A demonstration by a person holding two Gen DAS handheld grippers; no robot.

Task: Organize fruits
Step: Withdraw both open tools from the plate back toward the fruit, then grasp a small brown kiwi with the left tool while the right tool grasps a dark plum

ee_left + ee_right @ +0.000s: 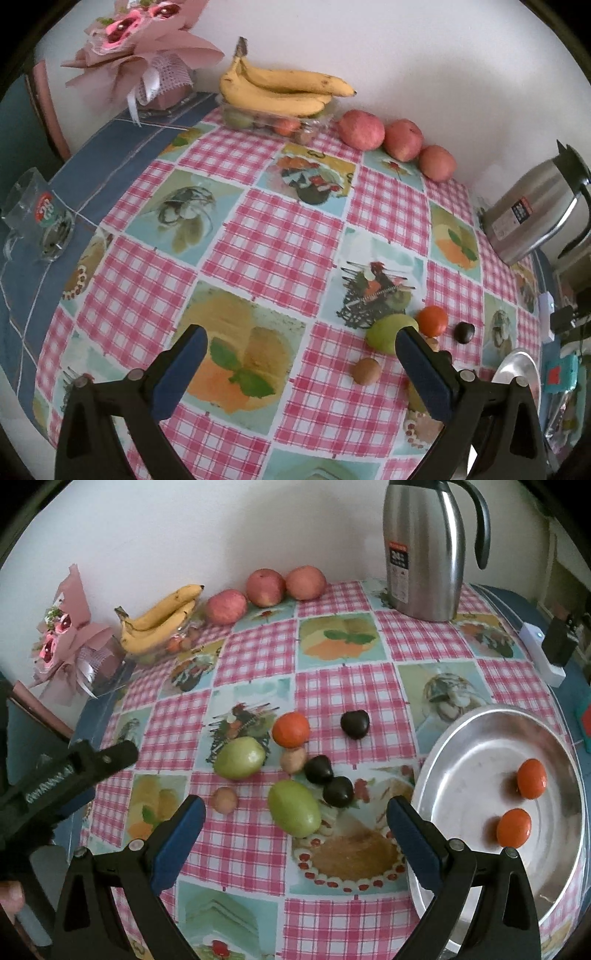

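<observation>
Right gripper (295, 819): jaws apart, above green fruit (293, 808).
Left gripper (301, 356): apart, empty.
Steel plate (480, 738): two tangerines (531, 778), apparently.

Both of your wrist views show soft, even, slightly dim indoor light. Fisheye distortion bends the table edges, and dark vignettes fill the corners. Mild glare sits on the steel bowl (476, 738). Fine detail looks soft.

**Fruit scattered beside the pan**

You have two orange fruits (531, 778) lying apart inside the round metal pan (480, 723). On the checked cloth just left of it lie two green fruits (293, 808), a third orange one (291, 729), three dark pieces (355, 724) and two small tan ones (224, 799), loosely clustered.
</observation>
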